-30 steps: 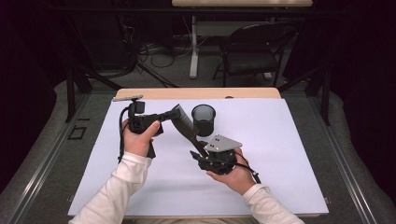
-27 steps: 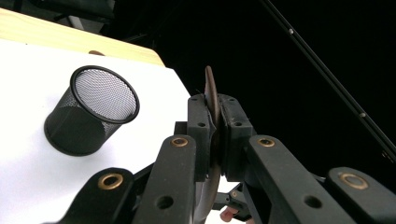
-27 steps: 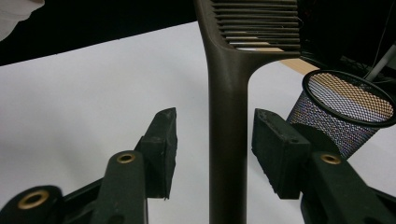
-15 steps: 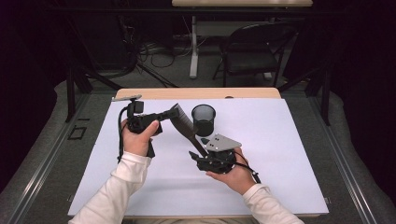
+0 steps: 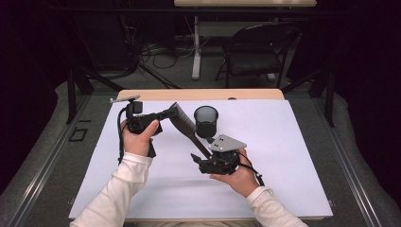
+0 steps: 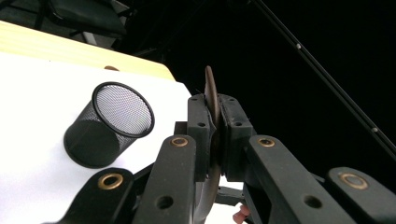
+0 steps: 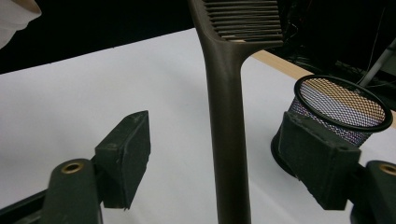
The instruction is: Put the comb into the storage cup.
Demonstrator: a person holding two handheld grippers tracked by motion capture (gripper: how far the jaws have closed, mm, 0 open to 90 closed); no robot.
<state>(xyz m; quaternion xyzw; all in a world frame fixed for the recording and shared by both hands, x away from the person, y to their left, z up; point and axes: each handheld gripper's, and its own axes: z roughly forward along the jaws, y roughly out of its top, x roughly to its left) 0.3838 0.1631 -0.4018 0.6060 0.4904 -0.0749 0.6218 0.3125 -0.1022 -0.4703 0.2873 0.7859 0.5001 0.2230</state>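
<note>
Spatula [image 5: 185, 126], dark and slotted, hangs in mid-air above the white table [image 5: 293, 156], slanting from its broad head at upper left to its handle at lower right. It sits just beside the black mesh cup [image 5: 206, 121], which stands upright on the table, mouth open to the ceiling.

Left tongs [image 5: 166, 113]: clamped on the spatula's head. The left gripper view has the thin blade [image 6: 211, 100] edge-on, pinched flat between both pads. That flat-on grip across the widest part probably keeps the tool from swivelling while the other end is free.

Right tongs [image 5: 196, 158]: apart. Their jaws have just been opening, and the right gripper view shows the handle [image 7: 229, 135] running up between them with white table visible on either side, neither pad [image 7: 123, 156] pressing on it. So the handle sits within the spread jaws but is carried by the left side alone.

Reading: a handover between the hands, the right letting go so the left holds the head and the handle end points down and free. With the cup's mouth [image 7: 343, 102] so near, the likely purpose is to stand the spatula in it handle-first. The right hand [image 5: 236, 175] sits low under the handle, presumably as a guard until clear.

Not yet in the cup.
</note>
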